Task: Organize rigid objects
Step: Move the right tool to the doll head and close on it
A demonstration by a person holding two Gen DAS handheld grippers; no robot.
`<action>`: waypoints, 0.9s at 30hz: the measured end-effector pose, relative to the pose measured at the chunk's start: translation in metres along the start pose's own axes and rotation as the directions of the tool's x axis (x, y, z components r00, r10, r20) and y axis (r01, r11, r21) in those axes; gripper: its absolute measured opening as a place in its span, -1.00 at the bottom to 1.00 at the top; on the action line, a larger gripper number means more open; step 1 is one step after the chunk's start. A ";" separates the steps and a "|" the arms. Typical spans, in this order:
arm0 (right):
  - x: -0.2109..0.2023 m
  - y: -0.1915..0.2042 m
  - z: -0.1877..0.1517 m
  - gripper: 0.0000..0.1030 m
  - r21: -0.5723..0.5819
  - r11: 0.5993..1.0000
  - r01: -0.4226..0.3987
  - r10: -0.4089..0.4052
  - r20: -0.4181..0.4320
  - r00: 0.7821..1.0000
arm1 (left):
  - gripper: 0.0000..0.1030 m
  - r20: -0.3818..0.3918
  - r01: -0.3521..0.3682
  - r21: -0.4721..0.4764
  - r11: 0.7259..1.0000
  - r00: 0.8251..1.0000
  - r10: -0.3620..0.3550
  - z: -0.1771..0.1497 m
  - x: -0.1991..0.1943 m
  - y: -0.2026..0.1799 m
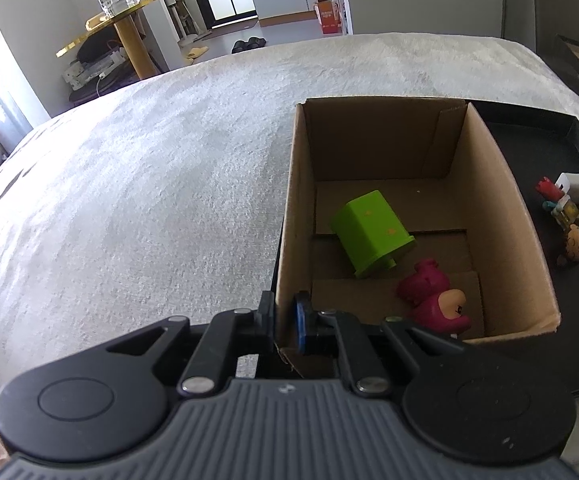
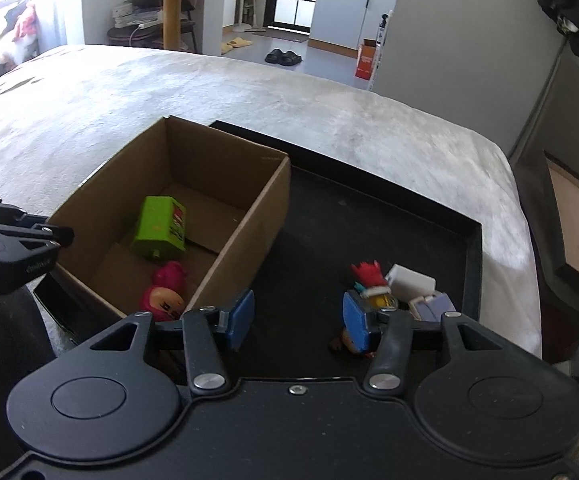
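Note:
A cardboard box (image 1: pixel 489 208) (image 2: pixel 225 168) stands on the left part of a black tray (image 2: pixel 369 220). Inside it lie a green block toy (image 1: pixel 371 232) (image 2: pixel 161 232) and a pink figure (image 1: pixel 433 300) (image 2: pixel 165 296). My left gripper (image 1: pixel 285 320) (image 2: pixel 17 240) is shut on the box's near left wall, which sits between its pads. My right gripper (image 2: pixel 297 318) hangs open over the tray's bare floor with nothing between its fingers. Just past its right finger lies a cluster of small toys: a red-haired figure (image 2: pixel 369 276), a white block (image 2: pixel 411 280) and a purple piece (image 2: pixel 429 304).
The tray rests on a bed with a pale grey fuzzy cover (image 1: pixel 149 200) (image 2: pixel 369 132). Beyond the bed are a round gold-edged table (image 1: pixel 129 20) with glass jars, slippers (image 2: pixel 283 56) on the floor and an orange carton (image 2: pixel 367 60). A dark frame (image 2: pixel 561 216) stands at the right.

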State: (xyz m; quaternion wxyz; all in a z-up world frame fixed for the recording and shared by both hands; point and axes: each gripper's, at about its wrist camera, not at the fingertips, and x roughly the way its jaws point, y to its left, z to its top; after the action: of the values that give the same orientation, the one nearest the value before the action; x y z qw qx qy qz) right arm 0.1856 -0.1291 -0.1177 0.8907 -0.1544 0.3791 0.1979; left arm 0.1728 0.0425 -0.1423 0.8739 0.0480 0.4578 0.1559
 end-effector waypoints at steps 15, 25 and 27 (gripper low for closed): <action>0.007 -0.032 -0.029 0.05 0.083 0.997 -0.007 0.008 -0.010 1.000 | -0.78 0.019 -0.066 0.029 0.997 0.998 0.065 0.000 -0.002 -0.010; 0.027 -0.045 -0.037 0.05 0.126 0.992 0.001 0.005 -0.048 0.999 | -0.76 0.001 -0.090 0.050 0.995 0.996 0.090 0.002 0.003 -0.011; 0.032 -0.046 -0.037 0.05 0.128 0.992 0.004 0.004 -0.056 0.998 | -0.75 -0.003 -0.097 0.054 0.994 0.995 0.097 0.003 0.005 -0.013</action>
State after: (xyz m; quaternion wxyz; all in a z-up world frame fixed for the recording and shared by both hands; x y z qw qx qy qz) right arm 0.2048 -0.1779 -0.1598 0.8878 -0.1026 0.4156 0.1688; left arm 0.1811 0.0319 -0.1472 0.8623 0.0934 0.4617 0.1859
